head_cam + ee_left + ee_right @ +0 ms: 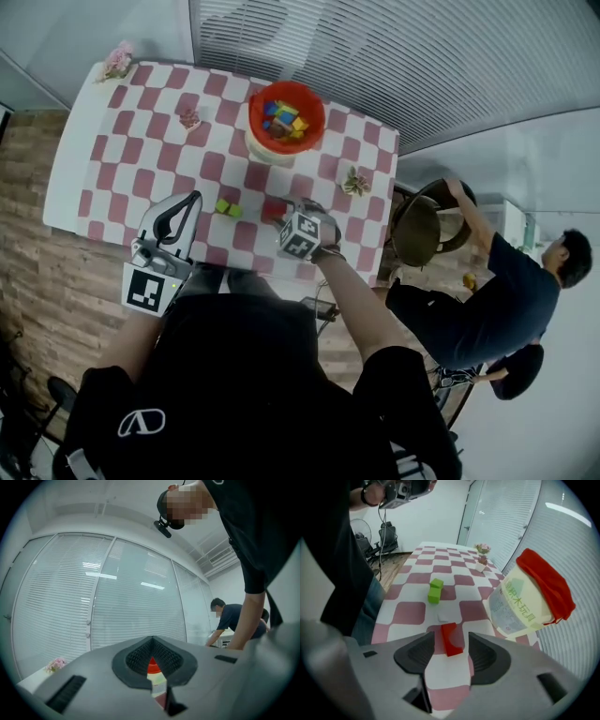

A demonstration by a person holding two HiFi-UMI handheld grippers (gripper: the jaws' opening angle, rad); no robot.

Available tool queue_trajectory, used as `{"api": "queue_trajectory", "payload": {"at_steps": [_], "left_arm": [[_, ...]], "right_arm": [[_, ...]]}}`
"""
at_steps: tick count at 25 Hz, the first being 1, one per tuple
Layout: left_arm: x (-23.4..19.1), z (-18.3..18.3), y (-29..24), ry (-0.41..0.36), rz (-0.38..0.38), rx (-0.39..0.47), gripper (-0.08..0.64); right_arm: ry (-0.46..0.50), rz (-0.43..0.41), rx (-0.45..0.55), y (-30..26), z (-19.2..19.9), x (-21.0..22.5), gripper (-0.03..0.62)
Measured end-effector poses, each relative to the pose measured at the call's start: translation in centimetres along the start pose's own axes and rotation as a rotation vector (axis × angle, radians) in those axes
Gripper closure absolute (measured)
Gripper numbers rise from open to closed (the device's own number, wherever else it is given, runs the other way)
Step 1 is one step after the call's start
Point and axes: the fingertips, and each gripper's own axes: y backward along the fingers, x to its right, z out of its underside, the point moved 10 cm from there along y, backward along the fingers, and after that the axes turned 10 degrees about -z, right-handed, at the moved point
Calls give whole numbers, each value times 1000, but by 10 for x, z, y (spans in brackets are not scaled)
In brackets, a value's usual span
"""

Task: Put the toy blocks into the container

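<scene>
While looking along the right hand-held gripper (pixel 451 644), seeing the red block (pixel 449 637) lying flat on the checkered desk (pixel 440 569), right in the gap between the two jaws. Noticing those jaws standing spread wide, one pad on either side of the block, neither one pressing on it. Catching the same red block (pixel 274 210) from the head view too, near the front edge of the desk (pixel 141 141), just beside the right hand-held gripper (pixel 289 217).

Moving outward, spotting two green blocks (pixel 435 591) touching each other a bit further along the desk, apart from the red one and lying to its left in the head view (pixel 228 208). Seeing the container (pixel 520 604), a cream tub with a red rim, standing off to the right of the jaws, near but not touching anything. Looking down from the head view, finding the container (pixel 253 127) toward the far side of the desk, already holding a heap of mixed-colour blocks (pixel 284 120).

Checking the left hand-held gripper (pixel 190 204) next: hanging over the near left part of the desk, pointing level. Reading its jaws (pixel 152 644) as pressed together and pinching nothing, with only a thin slit showing the red rim beyond.

Also noticing little flower ornaments (pixel 117 61) dotted on the desk, plus a person (pixel 506 291) in a dark shirt bending by a chair (pixel 422 225) off to the right.
</scene>
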Motion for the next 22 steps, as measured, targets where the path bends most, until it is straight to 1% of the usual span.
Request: {"api": "queue_trajectory", "payload": {"at_steps": [6, 11, 14, 15, 17, 19, 22], "left_arm": [[2, 3, 0, -5, -5, -6, 555], [2, 4, 2, -7, -16, -18, 554], [4, 4, 5, -6, -25, -15, 554], [4, 4, 6, -6, -27, -16, 554], [5, 4, 7, -6, -30, -21, 554], [5, 4, 8, -7, -32, -24, 554], [5, 3, 8, -6, -32, -23, 554]], "right_arm": [[72, -74, -132, -25, 3, 5, 368], [148, -117, -211, -38, -3, 5, 401], [178, -129, -238, -42, -6, 7, 484], [187, -135, -247, -43, -7, 7, 493], [191, -147, -255, -43, -8, 6, 503], [171, -153, -242, -41, -8, 7, 511], [114, -138, -178, -31, -8, 8, 512]]}}
